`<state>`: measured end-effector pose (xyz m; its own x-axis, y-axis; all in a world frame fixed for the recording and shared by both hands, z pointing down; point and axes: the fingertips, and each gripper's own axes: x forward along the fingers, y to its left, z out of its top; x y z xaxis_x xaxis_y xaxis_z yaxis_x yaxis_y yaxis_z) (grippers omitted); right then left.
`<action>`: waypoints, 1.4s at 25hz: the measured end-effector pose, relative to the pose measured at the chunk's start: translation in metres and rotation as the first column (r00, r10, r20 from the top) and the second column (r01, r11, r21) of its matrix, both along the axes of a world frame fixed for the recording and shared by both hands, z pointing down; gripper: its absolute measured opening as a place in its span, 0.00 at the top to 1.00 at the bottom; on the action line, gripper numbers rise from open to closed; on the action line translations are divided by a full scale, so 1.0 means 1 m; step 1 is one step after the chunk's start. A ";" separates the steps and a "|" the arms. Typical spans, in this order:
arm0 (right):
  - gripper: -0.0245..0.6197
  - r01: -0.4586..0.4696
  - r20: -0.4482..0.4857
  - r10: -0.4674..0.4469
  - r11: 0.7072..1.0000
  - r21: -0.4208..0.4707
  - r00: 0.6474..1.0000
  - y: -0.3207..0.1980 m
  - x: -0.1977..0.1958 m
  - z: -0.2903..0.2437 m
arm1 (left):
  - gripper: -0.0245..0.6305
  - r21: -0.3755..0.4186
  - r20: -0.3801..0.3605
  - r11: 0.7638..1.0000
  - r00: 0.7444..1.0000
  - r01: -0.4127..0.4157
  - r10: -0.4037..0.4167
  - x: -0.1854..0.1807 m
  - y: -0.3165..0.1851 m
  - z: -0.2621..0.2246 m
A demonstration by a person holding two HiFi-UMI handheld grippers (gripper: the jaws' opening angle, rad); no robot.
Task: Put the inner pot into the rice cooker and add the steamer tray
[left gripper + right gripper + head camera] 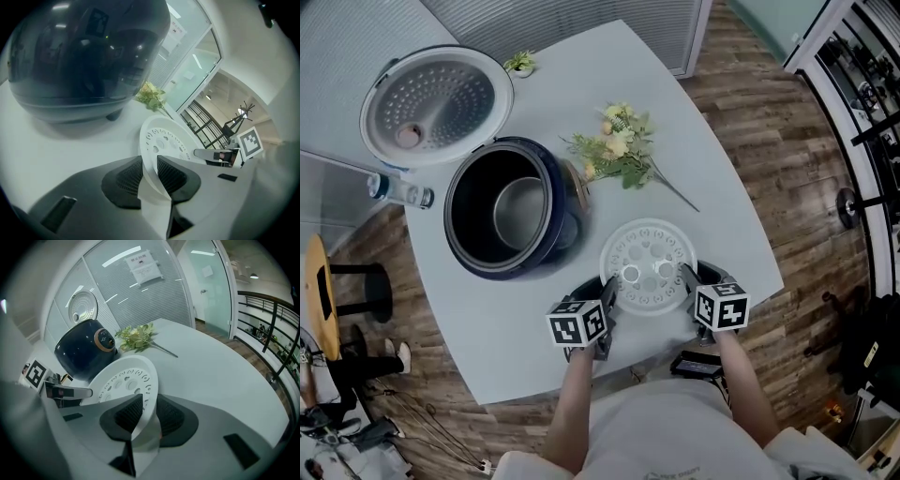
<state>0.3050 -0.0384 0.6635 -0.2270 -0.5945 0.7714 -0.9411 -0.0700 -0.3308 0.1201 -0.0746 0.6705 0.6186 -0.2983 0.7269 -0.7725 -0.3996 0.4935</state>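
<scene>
**A:** So, what lay in front of the two tools?

**B:** Under both was the pale table (pixel 727 220). Ahead of the left gripper (pixel 607 292) and a bit off to its left stood the dark blue rice cooker (pixel 474 202). Its lid (pixel 439 103) was thrown open on the side away from the grippers.

**A:** And the inner pot?

**B:** The inner pot (pixel 523 212) already sat down inside the cooker, well ahead of the left gripper's jaws.

**A:** Where was the steamer tray?

**B:** The white, perforated steamer tray (pixel 649 267) was right between the two grippers, near the cooker but apart from it. The left gripper pinched the tray's rim on its own side, one pad on each face of the rim. The right gripper (pixel 688 279) was clamped the same way on the opposite edge. Whether the tray lay on the table or hung just clear of it, I could not tell.

**A:** Anything smaller?

**B:** A spray of yellow flowers (pixel 617 148) lay beyond the tray, ahead of the right gripper. A small clear bottle (pixel 401 191) lay on its side past the cooker, far to the left of the left gripper.
</scene>
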 end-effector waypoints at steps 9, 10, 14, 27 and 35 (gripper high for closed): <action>0.81 -0.030 0.028 0.029 0.999 0.030 0.999 -0.004 0.007 -0.016 | 0.81 0.032 -0.019 0.999 1.000 -0.017 0.018 0.008 -0.009 -0.020; 0.81 -0.037 0.035 0.036 0.999 0.037 0.999 -0.005 0.008 -0.020 | 0.81 0.039 -0.021 0.999 1.000 -0.020 0.021 0.009 -0.010 -0.023; 0.81 -0.053 0.048 0.050 0.996 0.068 0.998 -0.007 0.013 -0.036 | 0.81 0.068 -0.037 0.997 0.999 -0.033 0.036 0.015 -0.014 -0.040; 0.81 -0.107 0.033 0.103 0.979 0.174 0.994 -0.015 0.024 -0.093 | 0.82 0.171 -0.110 0.983 0.990 -0.070 0.090 0.029 -0.033 -0.099; 0.82 -0.151 0.049 0.144 0.954 0.259 0.988 -0.023 0.029 -0.136 | 0.83 0.259 -0.155 0.964 0.983 -0.055 0.098 0.035 -0.047 -0.142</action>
<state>0.3344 -0.0611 0.5278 -0.1416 -0.8026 0.5794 -0.9165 -0.1148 -0.3831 0.1548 -0.1214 0.5284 0.7518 -0.4056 0.5199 -0.6510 -0.5822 0.4871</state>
